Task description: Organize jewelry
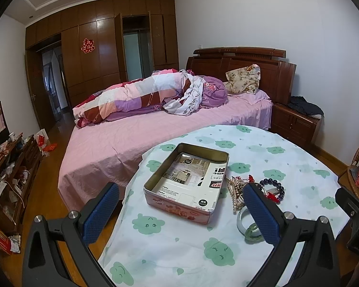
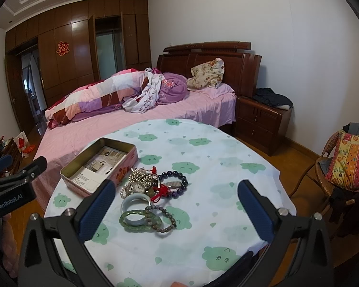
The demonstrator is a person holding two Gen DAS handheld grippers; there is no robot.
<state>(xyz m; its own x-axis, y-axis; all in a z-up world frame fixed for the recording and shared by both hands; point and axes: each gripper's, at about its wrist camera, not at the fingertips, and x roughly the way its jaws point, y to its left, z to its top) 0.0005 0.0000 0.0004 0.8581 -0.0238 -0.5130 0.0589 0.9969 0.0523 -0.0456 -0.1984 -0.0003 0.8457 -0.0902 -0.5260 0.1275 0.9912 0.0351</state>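
Pink tin (image 2: pixel 100 165) open on table; jewelry pile (image 2: pixel 150 191) beside it; left claw (image 1: pixel 179 211), right claw (image 2: pixel 177 211) both spread apart, empty.

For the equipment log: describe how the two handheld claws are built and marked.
Both match. The left claw and right claw each have a black, angular frame with triangular cut-outs, silver round pivot bolts, and two fingers faced with dark blue, fine-textured pads. In the right wrist view, the left unit's black body carries white "GenRobot.AI" lettering.

Round table (image 2: pixel 227 157) in cloud-print cloth, open tin (image 2: pixel 100 165), jewelry heap (image 2: pixel 150 196) beside it
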